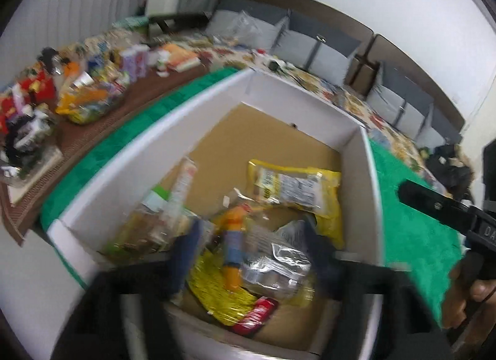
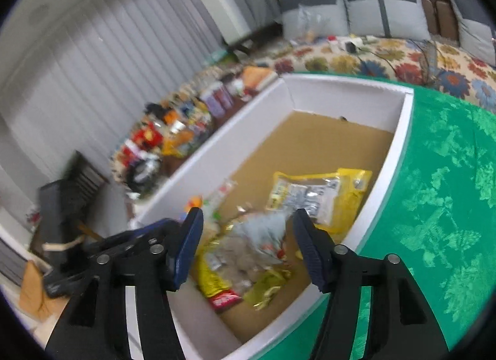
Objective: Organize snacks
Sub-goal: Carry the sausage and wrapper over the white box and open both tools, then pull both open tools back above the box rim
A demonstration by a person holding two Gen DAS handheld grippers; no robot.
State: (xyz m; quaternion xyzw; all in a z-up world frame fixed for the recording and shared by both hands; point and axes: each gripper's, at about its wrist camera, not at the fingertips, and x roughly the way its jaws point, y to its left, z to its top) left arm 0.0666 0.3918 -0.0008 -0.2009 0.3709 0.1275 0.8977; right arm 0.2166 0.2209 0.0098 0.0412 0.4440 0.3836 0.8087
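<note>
A white cardboard box [image 1: 145,155] with a brown floor sits on a green cloth [image 1: 412,230]. Several snack packets lie inside: a yellow bag [image 1: 297,189], a silver packet [image 1: 279,264], an orange and blue packet [image 1: 234,236], a red packet [image 1: 257,315]. My left gripper [image 1: 251,248] is open above these packets and holds nothing. My right gripper [image 2: 248,242] is open and empty over the box's near end [image 2: 217,338], above a pale crumpled packet [image 2: 257,236] and the yellow bag [image 2: 322,195]. The right gripper's black body [image 1: 446,208] shows in the left wrist view.
More snacks and packets [image 1: 83,99] are piled on a brown surface left of the box, also in the right wrist view [image 2: 173,137]. A floral bedspread [image 2: 387,59] and grey pillows [image 2: 381,10] lie behind. Vertical blinds [image 2: 93,59] cover the left wall.
</note>
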